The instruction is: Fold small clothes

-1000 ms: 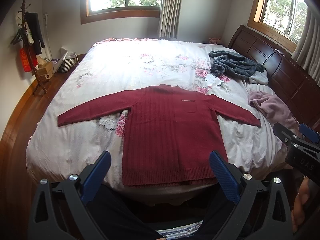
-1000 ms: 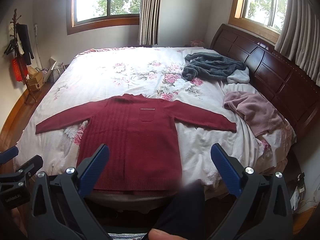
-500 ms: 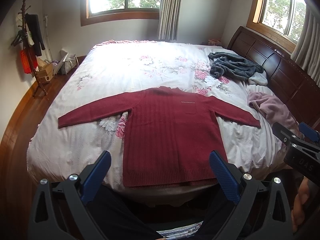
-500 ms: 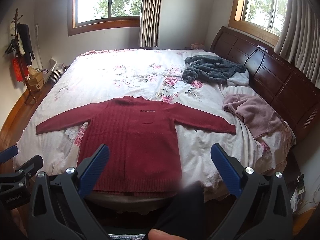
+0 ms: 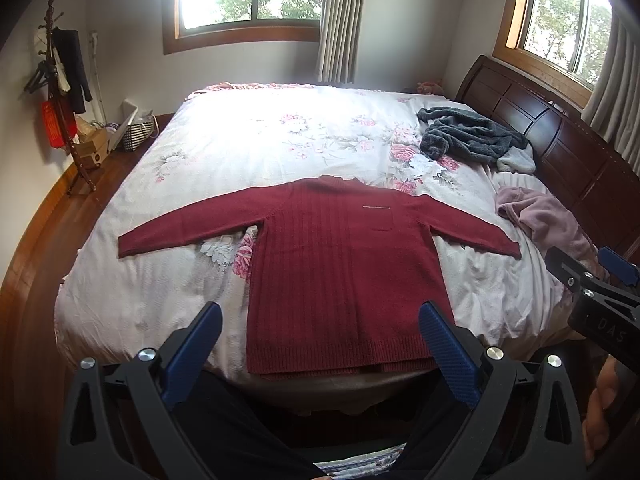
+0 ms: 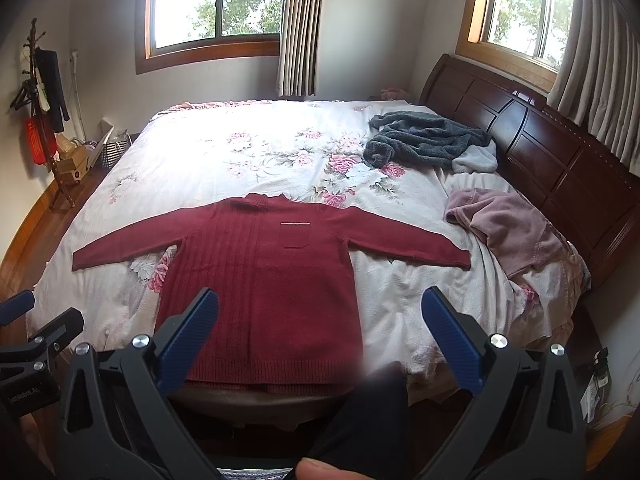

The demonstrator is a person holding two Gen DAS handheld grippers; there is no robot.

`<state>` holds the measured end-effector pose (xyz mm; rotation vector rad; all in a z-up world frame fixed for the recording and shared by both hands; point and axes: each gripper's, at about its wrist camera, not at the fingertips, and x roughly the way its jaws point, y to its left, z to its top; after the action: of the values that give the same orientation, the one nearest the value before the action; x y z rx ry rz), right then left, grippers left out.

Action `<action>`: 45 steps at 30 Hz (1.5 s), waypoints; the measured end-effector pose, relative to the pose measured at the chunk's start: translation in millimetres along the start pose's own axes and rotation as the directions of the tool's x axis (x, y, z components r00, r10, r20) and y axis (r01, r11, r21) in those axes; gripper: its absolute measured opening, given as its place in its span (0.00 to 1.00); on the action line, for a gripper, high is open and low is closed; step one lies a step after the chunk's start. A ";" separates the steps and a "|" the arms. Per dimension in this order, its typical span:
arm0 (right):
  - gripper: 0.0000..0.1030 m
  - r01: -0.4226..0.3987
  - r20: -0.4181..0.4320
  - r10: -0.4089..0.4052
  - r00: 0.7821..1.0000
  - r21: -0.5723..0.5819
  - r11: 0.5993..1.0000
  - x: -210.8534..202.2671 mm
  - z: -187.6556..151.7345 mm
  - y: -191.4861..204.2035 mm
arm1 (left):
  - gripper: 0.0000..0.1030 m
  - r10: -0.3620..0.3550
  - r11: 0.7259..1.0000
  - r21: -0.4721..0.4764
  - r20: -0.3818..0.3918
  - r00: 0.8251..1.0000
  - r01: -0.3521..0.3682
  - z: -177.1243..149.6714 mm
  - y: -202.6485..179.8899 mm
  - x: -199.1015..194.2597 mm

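A dark red knit sweater [image 5: 336,268] [image 6: 268,292] lies flat on the bed, front up, both sleeves spread sideways, its hem at the near bed edge. My left gripper [image 5: 320,348] hangs open in front of the hem, off the bed, holding nothing. My right gripper [image 6: 320,344] is open too, level with the sweater's lower right part and clear of it. The right gripper shows at the right edge of the left wrist view, and the left gripper at the left edge of the right wrist view.
The bed [image 5: 224,160] has a floral cover. A grey fleece garment [image 6: 424,140] and a pink one [image 6: 508,228] lie near the dark wooden headboard [image 6: 560,168]. A coat stand [image 5: 60,92] and boxes stand on the floor at left. A person's dark trouser legs show below.
Both views have tilted up slightly, so the sweater sits a little lower in frame. The sweater has not moved and both grippers stay open.
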<state>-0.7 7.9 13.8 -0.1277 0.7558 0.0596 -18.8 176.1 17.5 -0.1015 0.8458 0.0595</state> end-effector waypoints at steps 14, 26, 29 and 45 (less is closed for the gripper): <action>0.97 0.001 0.002 -0.001 1.000 0.000 1.000 -0.9 -0.7 -1.1 | 0.96 0.002 1.000 -0.004 0.007 1.000 -0.002 0.6 2.9 -2.9; 0.97 0.002 0.006 -0.002 1.000 0.005 1.000 -2.6 -4.6 -4.3 | 0.96 0.001 1.000 -0.003 0.006 1.000 -0.001 -0.2 1.9 -1.8; 0.97 0.002 0.006 -0.002 1.000 0.005 1.000 -2.6 -4.8 -4.4 | 0.96 0.001 1.000 -0.003 0.007 1.000 -0.001 -0.6 2.0 -1.8; 0.97 0.002 -0.001 -0.002 1.000 0.009 1.000 1.1 -11.6 -9.3 | 0.96 0.006 1.000 -0.006 0.000 1.000 -0.006 -4.7 4.1 4.5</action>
<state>-6.8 -3.0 5.5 -0.1199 0.7569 0.0546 -19.7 179.8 10.8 -0.1044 0.8458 0.0677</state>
